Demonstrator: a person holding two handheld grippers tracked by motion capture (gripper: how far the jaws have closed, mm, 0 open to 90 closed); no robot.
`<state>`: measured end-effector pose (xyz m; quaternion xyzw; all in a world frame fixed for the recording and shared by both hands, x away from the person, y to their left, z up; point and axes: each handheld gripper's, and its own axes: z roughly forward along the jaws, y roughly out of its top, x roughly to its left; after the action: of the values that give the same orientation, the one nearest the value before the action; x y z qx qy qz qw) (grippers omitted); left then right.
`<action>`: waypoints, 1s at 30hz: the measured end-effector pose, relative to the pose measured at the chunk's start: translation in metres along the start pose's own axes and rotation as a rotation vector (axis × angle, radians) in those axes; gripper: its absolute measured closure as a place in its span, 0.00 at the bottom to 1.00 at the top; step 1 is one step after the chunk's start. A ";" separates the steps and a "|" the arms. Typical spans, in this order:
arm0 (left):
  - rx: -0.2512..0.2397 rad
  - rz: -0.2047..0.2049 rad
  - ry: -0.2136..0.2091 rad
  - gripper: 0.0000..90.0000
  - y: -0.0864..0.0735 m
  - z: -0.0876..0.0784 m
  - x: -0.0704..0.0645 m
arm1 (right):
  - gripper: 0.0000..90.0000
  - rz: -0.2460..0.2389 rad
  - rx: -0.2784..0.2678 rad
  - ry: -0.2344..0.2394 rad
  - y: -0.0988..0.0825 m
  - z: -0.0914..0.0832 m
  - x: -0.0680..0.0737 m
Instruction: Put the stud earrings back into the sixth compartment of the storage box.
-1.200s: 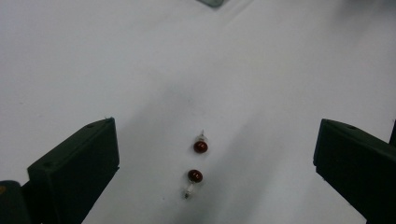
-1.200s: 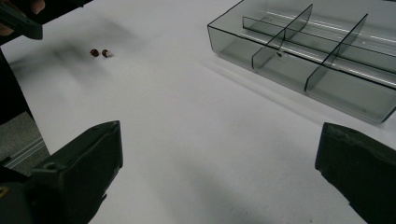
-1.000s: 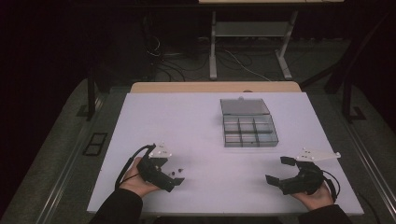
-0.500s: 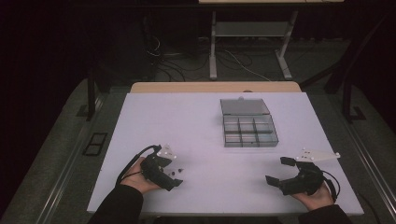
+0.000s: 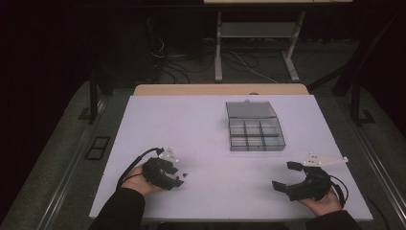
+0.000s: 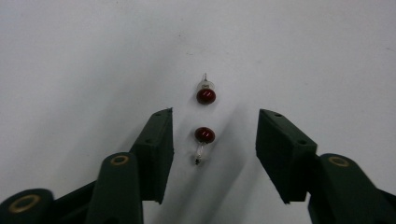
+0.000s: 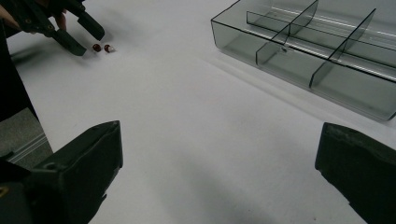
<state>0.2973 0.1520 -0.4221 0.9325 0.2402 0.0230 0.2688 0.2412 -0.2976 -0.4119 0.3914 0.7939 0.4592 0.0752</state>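
Two small red-capped bulbs lie on the white table. The nearer bulb (image 6: 204,135) sits between the open jaws of my left gripper (image 6: 214,130), untouched by either jaw. A second bulb (image 6: 205,94) lies just beyond the jaw tips. From the high view my left gripper (image 5: 178,176) rests at the table's front left, the bulbs (image 5: 185,174) a dark speck at its tips. My right gripper (image 5: 282,176) stands open and empty at the front right. In the right gripper view the left gripper (image 7: 81,35) and both bulbs (image 7: 102,47) appear far off.
A clear grey compartment box (image 5: 256,133) with its lid (image 5: 251,109) folded back stands at the middle right of the table (image 5: 201,124); its cells (image 7: 299,51) look empty. A wooden strip (image 5: 220,89) runs along the far edge. A metal stand (image 5: 253,28) is beyond.
My left gripper has edged forward and down, so that its open jaws now bracket the nearer bulb. The right gripper has barely moved.
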 end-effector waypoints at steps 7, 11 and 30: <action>0.018 0.027 0.009 0.69 0.000 0.005 0.001 | 0.01 -0.001 0.003 0.005 0.000 0.001 -0.001; 0.021 0.042 0.029 0.78 0.000 0.005 0.002 | 0.01 -0.006 0.002 0.004 -0.001 0.001 -0.001; -0.066 -0.051 0.001 0.87 0.002 -0.006 0.015 | 0.01 0.001 0.008 0.001 -0.001 0.002 -0.002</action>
<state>0.3103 0.1604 -0.4170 0.9167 0.2633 0.0244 0.2997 0.2425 -0.2981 -0.4142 0.3919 0.7956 0.4562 0.0731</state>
